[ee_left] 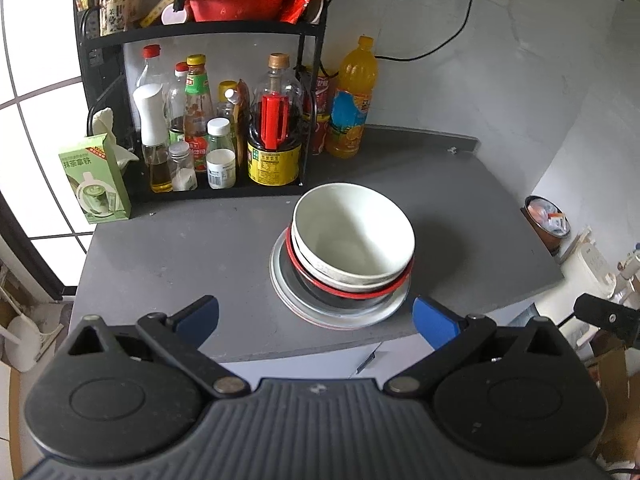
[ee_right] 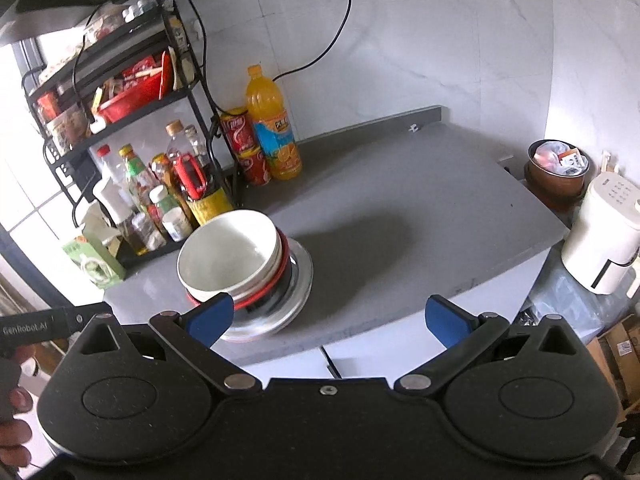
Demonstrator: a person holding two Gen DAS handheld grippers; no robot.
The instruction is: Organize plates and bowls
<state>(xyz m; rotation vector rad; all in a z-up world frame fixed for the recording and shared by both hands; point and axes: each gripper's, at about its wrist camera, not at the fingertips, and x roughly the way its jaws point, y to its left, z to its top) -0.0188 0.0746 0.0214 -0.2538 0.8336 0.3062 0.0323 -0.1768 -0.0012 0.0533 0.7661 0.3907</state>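
Observation:
A white bowl (ee_left: 352,232) (ee_right: 228,256) tops a single stack on the grey counter. Under it sits a red-rimmed bowl (ee_left: 352,294) (ee_right: 282,268), and at the bottom lies a pale plate (ee_left: 288,296) (ee_right: 300,280). My left gripper (ee_left: 316,318) hangs open just in front of the stack, above the counter's front edge, with nothing between its blue-padded fingers. My right gripper (ee_right: 330,320) is open too, held back from the counter edge. Its left pad (ee_right: 210,318) overlaps the stack's near side in view; whether it touches is unclear.
A black rack (ee_left: 200,36) (ee_right: 120,92) with sauce bottles stands at the back left, beside an orange drink bottle (ee_left: 352,100) (ee_right: 274,128) and red cans (ee_right: 246,148). A green carton (ee_left: 96,180) sits left. A white appliance (ee_right: 600,240) and a brown pot (ee_right: 558,172) stand right of the counter.

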